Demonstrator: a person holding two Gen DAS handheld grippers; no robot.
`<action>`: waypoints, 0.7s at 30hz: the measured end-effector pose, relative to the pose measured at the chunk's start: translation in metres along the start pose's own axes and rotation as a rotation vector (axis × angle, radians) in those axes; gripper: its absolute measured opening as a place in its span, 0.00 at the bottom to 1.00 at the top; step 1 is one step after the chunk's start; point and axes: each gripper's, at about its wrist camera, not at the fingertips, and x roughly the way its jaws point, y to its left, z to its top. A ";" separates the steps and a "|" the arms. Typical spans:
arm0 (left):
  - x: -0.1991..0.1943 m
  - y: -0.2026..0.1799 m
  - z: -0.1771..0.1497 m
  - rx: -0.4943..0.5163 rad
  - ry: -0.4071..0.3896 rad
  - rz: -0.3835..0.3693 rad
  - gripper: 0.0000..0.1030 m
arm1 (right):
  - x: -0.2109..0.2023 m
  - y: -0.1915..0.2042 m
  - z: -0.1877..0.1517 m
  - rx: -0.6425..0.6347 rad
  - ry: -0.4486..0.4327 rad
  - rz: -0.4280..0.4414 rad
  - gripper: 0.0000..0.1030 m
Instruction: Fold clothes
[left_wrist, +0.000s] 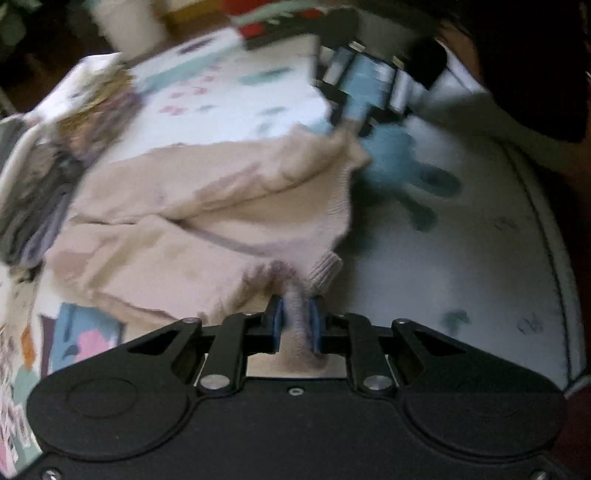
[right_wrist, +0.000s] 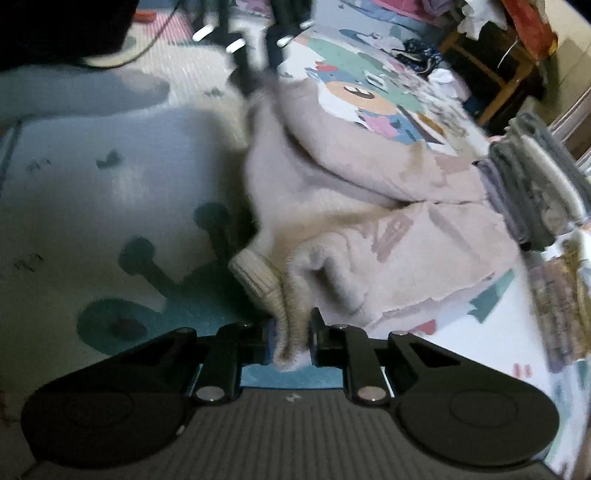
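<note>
A beige knit sweater (left_wrist: 207, 206) lies rumpled on a printed play mat (left_wrist: 461, 258). My left gripper (left_wrist: 297, 321) is shut on a bunched edge of it, beside a ribbed cuff (left_wrist: 325, 271). In the left wrist view the right gripper (left_wrist: 364, 110) pinches the sweater's far corner. In the right wrist view my right gripper (right_wrist: 291, 336) is shut on the sweater (right_wrist: 388, 206) just under a ribbed cuff (right_wrist: 258, 277). Farther off, the left gripper (right_wrist: 258, 79) holds the opposite end, blurred. The sweater's edge hangs stretched between both grippers.
A stack of folded grey and patterned clothes (left_wrist: 40, 177) sits at the sweater's side, also the stack (right_wrist: 535, 192) in the right wrist view. A wooden stool (right_wrist: 491, 70) and scattered clothes stand beyond the mat. A person's pale sleeve (left_wrist: 498, 125) reaches in.
</note>
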 end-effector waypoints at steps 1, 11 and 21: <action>0.000 -0.005 -0.001 0.030 0.013 -0.020 0.13 | -0.004 0.001 0.001 -0.005 -0.011 0.031 0.19; -0.047 0.016 0.007 -0.089 -0.055 -0.369 0.13 | -0.056 -0.021 0.007 0.218 -0.045 0.524 0.19; -0.104 0.106 0.026 -0.209 -0.235 -0.330 0.13 | -0.106 -0.121 0.040 0.405 -0.253 0.456 0.18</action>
